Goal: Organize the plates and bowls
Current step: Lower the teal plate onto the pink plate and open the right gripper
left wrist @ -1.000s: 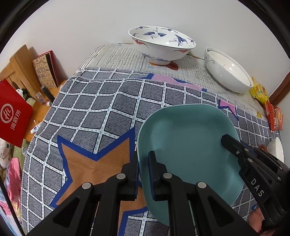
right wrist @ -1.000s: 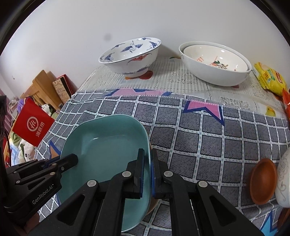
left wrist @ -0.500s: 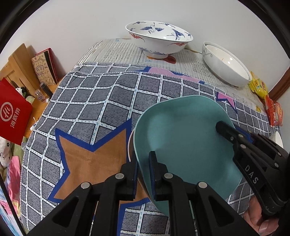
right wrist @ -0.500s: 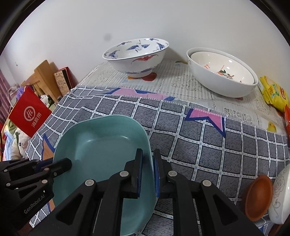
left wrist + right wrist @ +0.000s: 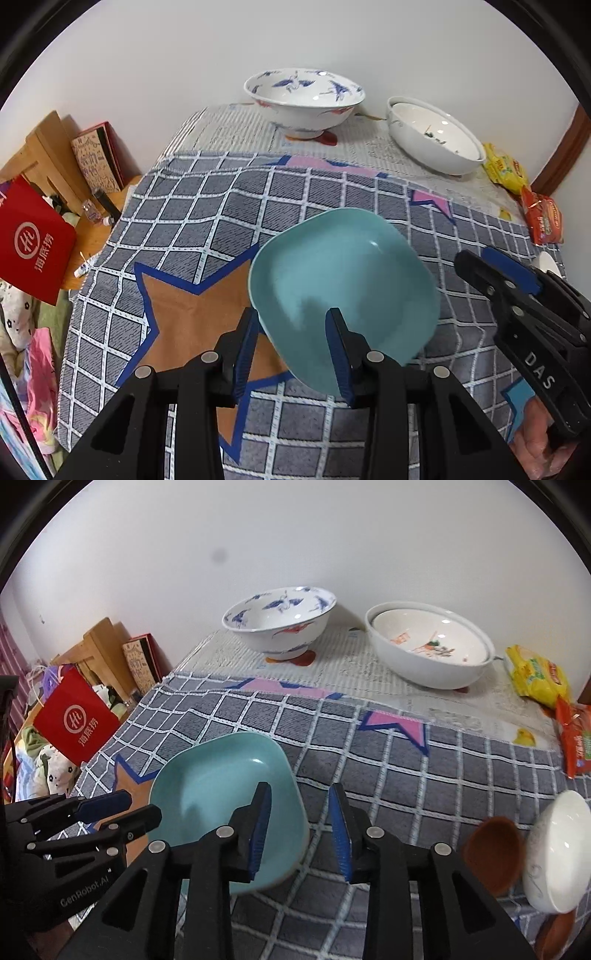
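Observation:
A teal square plate [image 5: 343, 291] [image 5: 221, 775] lies on the checked cloth [image 5: 207, 206] [image 5: 424, 775], slightly blurred in the left wrist view. My left gripper [image 5: 293, 350] straddles the plate's near rim. Its jaws are opening and its pads stand clear of the rim. My right gripper [image 5: 300, 830] straddles the opposite rim, also opening, with a gap at its pads. Each gripper shows in the other's view: the right gripper [image 5: 480, 260] and the left gripper [image 5: 138, 806]. At the back stand a blue-and-white bowl [image 5: 304, 98] [image 5: 279, 618] and nested white bowls [image 5: 436, 140] [image 5: 428, 646].
A small brown dish [image 5: 491, 853] and a white bowl [image 5: 557, 849] sit at the near right. Yellow snack packet [image 5: 535, 675] and red snack packet [image 5: 576, 738] lie at the far right edge. A red bag [image 5: 35, 240] and wooden items stand beyond the table's left edge.
Both grippers were shut on the teal plate's rims. Now both have opened and drawn up and back, and the plate sits free on the cloth.

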Motion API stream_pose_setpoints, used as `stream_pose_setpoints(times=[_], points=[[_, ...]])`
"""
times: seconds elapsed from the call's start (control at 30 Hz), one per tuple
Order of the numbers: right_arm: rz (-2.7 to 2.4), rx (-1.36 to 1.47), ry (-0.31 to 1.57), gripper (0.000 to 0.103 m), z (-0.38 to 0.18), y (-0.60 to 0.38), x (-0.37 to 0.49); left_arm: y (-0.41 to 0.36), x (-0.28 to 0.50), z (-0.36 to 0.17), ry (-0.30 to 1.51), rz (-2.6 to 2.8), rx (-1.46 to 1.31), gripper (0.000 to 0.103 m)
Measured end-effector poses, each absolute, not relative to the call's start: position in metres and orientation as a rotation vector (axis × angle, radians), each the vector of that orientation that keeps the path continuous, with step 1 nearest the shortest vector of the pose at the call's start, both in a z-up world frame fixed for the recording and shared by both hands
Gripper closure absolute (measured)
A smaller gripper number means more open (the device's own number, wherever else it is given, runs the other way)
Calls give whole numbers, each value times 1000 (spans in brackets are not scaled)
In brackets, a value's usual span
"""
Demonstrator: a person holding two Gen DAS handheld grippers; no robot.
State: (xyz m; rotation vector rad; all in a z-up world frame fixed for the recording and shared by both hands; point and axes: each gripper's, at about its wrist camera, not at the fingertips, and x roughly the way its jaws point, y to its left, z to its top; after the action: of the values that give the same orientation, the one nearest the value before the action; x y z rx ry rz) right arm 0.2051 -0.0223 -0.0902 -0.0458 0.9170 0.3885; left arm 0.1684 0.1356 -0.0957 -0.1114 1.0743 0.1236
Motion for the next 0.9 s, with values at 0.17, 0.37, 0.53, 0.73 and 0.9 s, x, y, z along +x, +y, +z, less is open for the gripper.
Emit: stream_pose_setpoints(times=[0.17,0.37,0.53,0.73,0.9], points=[[310,-75,868,54,-69,-55,183,112,159,-78,1035,94,-84,66],[155,-101,878,44,-55,-116,162,70,152,-63,990,43,-60,63],[80,-29,899,31,-49,-176,148,27,151,-56,967,-11,-22,63],[10,-6,884,25,-53,-231,120,-12,148,-52,946,-58,4,63],[-30,-33,848,24,-59,-259,98,-33,151,-59,964,-86,19,63]])
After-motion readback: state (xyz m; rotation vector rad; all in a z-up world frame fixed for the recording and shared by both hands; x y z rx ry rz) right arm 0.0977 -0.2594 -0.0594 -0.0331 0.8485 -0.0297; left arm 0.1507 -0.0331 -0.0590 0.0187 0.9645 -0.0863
